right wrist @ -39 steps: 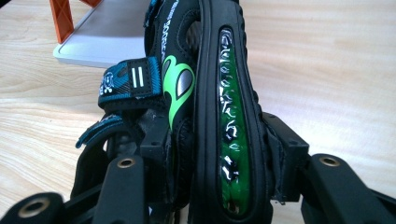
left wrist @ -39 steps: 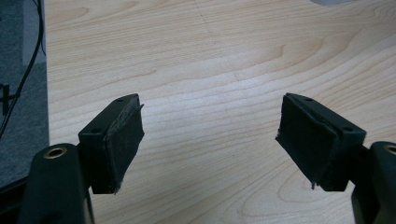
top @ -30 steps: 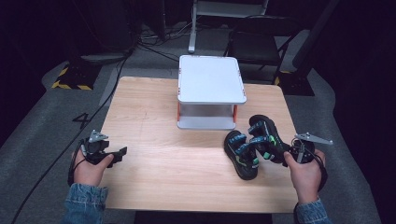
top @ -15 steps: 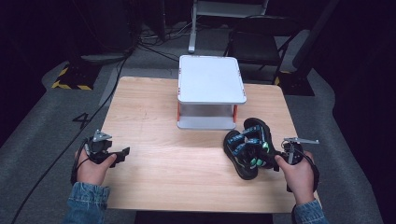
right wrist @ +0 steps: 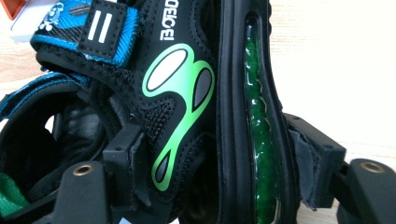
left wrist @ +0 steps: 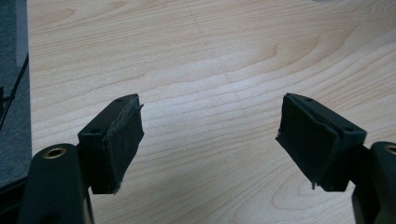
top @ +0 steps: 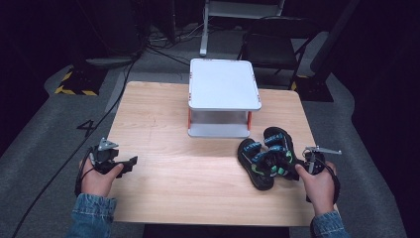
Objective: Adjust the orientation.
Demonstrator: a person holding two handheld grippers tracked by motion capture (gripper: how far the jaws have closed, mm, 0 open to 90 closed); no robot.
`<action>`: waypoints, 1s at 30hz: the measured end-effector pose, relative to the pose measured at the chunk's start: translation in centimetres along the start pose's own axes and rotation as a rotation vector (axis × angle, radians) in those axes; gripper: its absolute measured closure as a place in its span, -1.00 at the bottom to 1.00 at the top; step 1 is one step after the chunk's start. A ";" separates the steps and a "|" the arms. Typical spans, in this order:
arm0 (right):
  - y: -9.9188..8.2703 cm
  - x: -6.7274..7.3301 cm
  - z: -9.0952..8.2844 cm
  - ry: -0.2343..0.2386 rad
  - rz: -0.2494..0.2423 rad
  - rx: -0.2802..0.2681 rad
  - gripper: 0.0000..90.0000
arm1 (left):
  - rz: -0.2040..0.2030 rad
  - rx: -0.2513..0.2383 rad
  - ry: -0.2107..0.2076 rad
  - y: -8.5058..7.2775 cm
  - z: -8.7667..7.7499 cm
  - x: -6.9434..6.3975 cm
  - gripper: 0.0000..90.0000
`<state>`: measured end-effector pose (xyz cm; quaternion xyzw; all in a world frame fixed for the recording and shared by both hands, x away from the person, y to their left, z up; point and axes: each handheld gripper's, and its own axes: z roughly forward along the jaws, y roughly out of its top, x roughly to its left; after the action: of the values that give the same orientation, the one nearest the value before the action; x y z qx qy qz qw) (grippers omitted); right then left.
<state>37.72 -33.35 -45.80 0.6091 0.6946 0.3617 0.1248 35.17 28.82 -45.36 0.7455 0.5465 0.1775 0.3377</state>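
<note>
Two black sandals with blue and green straps lie at the right of the wooden table (top: 163, 124). One sandal (top: 253, 167) lies flat. The other sandal (top: 278, 148) (right wrist: 187, 93) leans on it, tipped on its side. My right gripper (top: 299, 167) (right wrist: 217, 158) is at its heel end. Its jaws have just been opening and are open, with the strap side and the green-inlaid sole between the pads. My left gripper (top: 131, 163) (left wrist: 210, 140) hovers open over bare wood at the table's front left, with nothing between its pads (left wrist: 119, 140).
A white two-level stand (top: 224, 84) with orange posts sits at the middle back of the table. A dark chair (top: 270, 49) and cables are on the floor behind. The right table edge is close to the right hand.
My right hand has come down and slightly left with the tipped sandal, which now rests against the other one. The left hand has stayed put.
</note>
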 end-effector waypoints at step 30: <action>0.5 -0.1 -1.2 0.090 0.098 -0.001 -0.32 | 0.004 0.009 -0.001 0.0 0.3 -0.2 -0.51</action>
<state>37.40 -33.89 -44.65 0.6256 0.6686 0.3947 0.0758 35.26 28.57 -45.55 0.7483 0.5455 0.1755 0.3342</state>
